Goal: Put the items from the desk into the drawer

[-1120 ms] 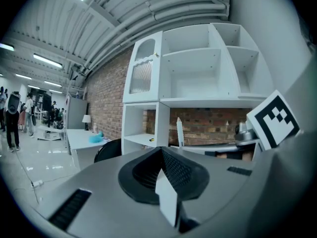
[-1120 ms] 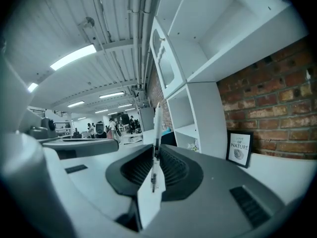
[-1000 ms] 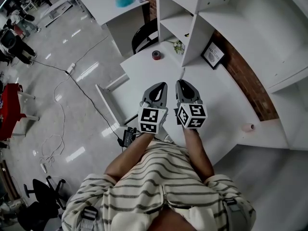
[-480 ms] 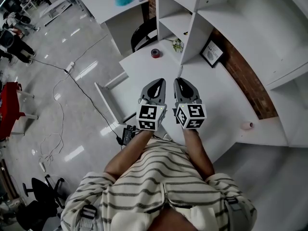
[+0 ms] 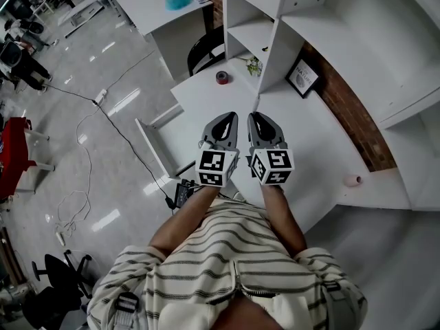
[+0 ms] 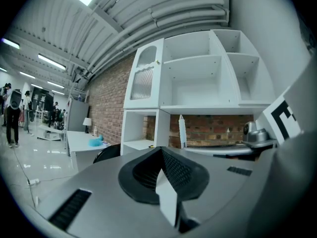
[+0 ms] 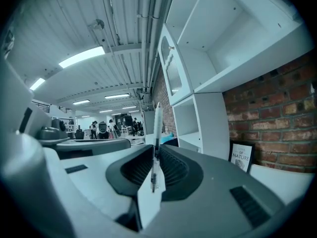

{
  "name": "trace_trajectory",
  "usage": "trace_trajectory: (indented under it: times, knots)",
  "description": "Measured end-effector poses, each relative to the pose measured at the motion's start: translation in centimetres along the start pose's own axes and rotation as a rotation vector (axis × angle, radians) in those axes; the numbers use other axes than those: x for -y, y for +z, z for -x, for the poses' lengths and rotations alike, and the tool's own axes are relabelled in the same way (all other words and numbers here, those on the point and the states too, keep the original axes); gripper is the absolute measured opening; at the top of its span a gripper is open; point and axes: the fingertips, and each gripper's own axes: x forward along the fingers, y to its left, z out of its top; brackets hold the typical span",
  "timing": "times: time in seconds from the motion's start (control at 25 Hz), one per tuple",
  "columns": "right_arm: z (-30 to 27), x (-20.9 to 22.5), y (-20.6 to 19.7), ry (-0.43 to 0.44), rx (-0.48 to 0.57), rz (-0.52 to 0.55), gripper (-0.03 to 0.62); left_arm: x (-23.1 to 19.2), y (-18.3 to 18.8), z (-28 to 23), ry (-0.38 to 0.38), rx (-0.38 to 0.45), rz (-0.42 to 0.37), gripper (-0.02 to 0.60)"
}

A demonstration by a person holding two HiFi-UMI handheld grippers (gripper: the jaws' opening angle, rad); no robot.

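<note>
Head view: set above the person, facing steeply down on the desk (image 5: 309,150). Left gripper (image 6: 161,155) view and right gripper (image 7: 153,157) view: set low and close along closed jaws, facing the shelf unit (image 6: 198,83) and brick wall (image 6: 213,125). All three views share these. Both gripper views show the pen (image 7: 156,128).
</note>
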Motion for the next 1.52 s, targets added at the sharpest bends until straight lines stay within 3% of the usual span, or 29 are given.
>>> trace_trajectory:
  times: [0.24,1.04,1.52]
  knots:
    - [0.1,0.4,0.3,-0.003,0.01,0.0,0.052,0.5,-0.7,-0.6,-0.008,-0.034,-0.009,0.005]
    - [-0.1,0.3,0.6,0.006,0.013,-0.009,0.052,-0.4,-0.5,-0.6,0.02,-0.02,0.003,0.005]
    - [-2.6,-5.6,-0.4,0.16,-0.034,-0.007,0.052,-5.5,-1.2,3.5,0.177,-0.032,0.026,0.006]
